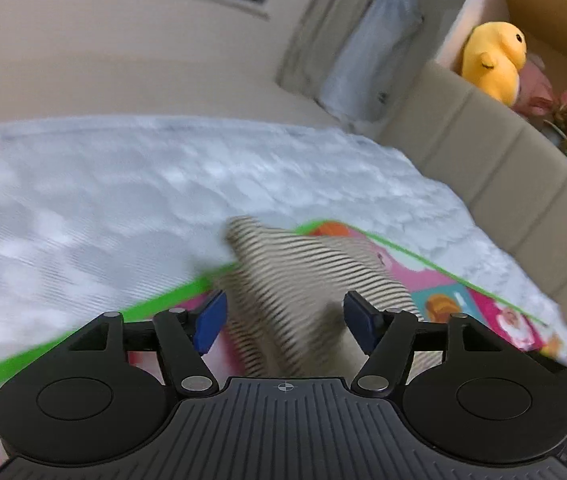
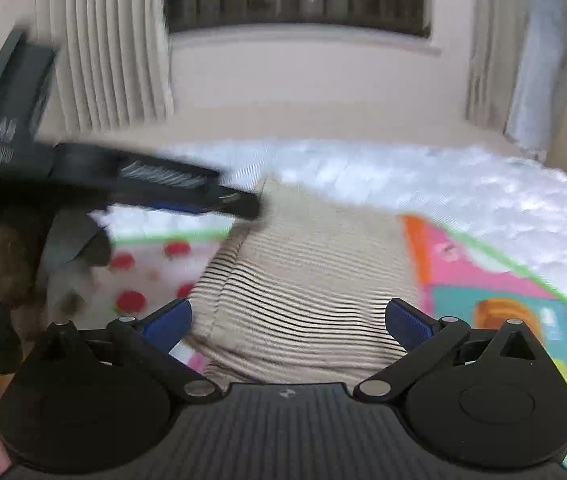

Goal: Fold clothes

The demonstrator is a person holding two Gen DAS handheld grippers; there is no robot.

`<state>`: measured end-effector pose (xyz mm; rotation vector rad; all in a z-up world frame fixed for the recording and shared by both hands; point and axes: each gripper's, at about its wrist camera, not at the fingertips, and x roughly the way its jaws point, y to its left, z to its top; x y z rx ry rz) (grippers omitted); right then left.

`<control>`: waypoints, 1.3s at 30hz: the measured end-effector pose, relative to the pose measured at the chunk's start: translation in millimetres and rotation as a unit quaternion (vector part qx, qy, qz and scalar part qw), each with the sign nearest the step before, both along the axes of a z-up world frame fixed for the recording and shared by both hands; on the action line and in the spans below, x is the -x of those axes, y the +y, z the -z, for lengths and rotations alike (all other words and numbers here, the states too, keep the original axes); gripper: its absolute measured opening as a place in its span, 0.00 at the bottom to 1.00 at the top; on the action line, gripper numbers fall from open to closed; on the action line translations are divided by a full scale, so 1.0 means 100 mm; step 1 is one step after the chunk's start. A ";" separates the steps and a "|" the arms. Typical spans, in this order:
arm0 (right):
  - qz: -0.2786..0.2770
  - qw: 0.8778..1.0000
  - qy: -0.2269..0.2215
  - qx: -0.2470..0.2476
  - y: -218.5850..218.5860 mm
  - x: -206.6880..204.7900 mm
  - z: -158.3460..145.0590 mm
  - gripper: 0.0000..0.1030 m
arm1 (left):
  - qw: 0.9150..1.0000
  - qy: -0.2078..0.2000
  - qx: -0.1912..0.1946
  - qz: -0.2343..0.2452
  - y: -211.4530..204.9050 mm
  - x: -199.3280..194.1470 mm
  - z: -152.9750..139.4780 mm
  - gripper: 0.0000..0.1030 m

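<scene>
Left hand-held gripper: its jaws are standing apart and gripping nothing. The striped garment is lying directly ahead of and beneath the 2 blue pads, but neither pad is pressing on it.

Striped garment: it is resting on the colourful play mat, which is itself lying on the white bed cover. In the right wrist view the garment is sitting as a compact bundle with at least 1 doubled edge showing on its left side, so some folding appears done. Blur is preventing a count of the layers.

Right hand-held gripper: its jaws are standing wide and empty, the garment lying just beyond and below them. The left hand-held gripper is showing as a dark blurred shape ahead and to the left, its tip near the garment's far left corner; contact cannot be told.

Judgement: the garment is looking partly to mostly folded, and both tools are off the cloth. Whether another fold or a final smoothing is remaining cannot be settled from these views.

Beyond the bed to the right, a cardboard box is holding a yellow plush toy.
</scene>
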<state>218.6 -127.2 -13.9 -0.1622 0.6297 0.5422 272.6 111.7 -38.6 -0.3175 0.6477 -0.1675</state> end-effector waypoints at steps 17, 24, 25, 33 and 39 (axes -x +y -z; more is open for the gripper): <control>0.103 0.994 -0.038 -0.006 -0.87 1.28 -0.20 1.00 | 0.994 -0.032 -0.066 -0.087 -0.91 2.18 -0.38 1.00; 0.136 0.989 -0.048 -0.036 -0.99 1.27 -0.22 1.00 | 0.987 -0.038 -0.123 -0.096 -1.03 2.22 -0.35 1.00; 0.138 0.988 -0.048 -0.042 -1.01 1.26 -0.22 1.00 | 0.985 -0.041 -0.139 -0.090 -1.08 2.24 -0.33 1.00; 0.105 0.993 -0.041 -0.029 -0.89 1.25 -0.15 1.00 | 0.984 -0.026 -0.159 -0.083 -1.15 2.21 -0.29 1.00; 0.122 0.992 -0.034 -0.009 -0.86 1.21 -0.11 1.00 | 0.984 -0.015 -0.150 -0.090 -1.12 2.18 -0.28 1.00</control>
